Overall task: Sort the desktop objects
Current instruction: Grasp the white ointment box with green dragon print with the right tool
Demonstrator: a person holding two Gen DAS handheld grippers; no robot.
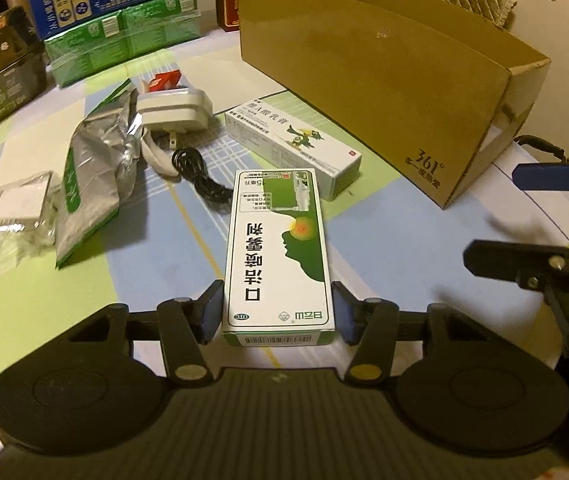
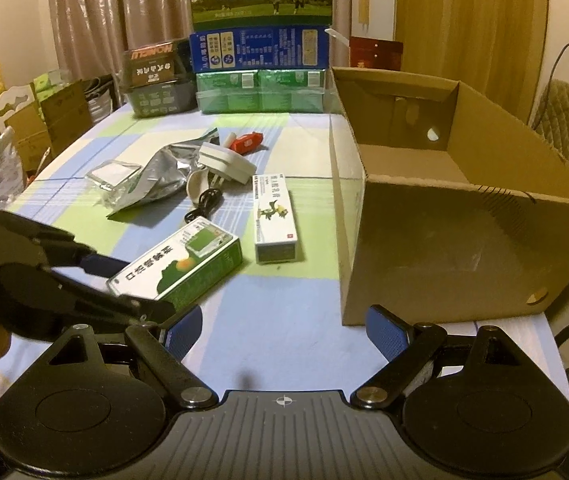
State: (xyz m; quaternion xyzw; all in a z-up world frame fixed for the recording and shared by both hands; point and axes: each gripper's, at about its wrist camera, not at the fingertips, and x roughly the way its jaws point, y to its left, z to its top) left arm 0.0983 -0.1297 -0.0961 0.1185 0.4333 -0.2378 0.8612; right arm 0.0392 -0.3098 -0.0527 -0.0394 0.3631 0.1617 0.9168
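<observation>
Green-and-white medicine box (image 1: 278, 256) lies flat on the worktop (image 1: 188, 240), its near end between the left gripper (image 1: 277, 312) pads; contact cannot be confirmed. Right gripper (image 2: 284, 330) stands wide apart, empty. Beyond: a second white carton (image 1: 296, 144), then the open cardboard box (image 1: 372, 76).

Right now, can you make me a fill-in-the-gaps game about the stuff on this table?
1. The left gripper has a green and white ____ box between its fingers.
2. The big cardboard box on the table has ____ inside it.
3. The right gripper is ____, with nothing between its fingers.
4. The white box with the green bird lies between the spray box and the ____ box.

Missing words: spray; nothing; open; cardboard
</observation>
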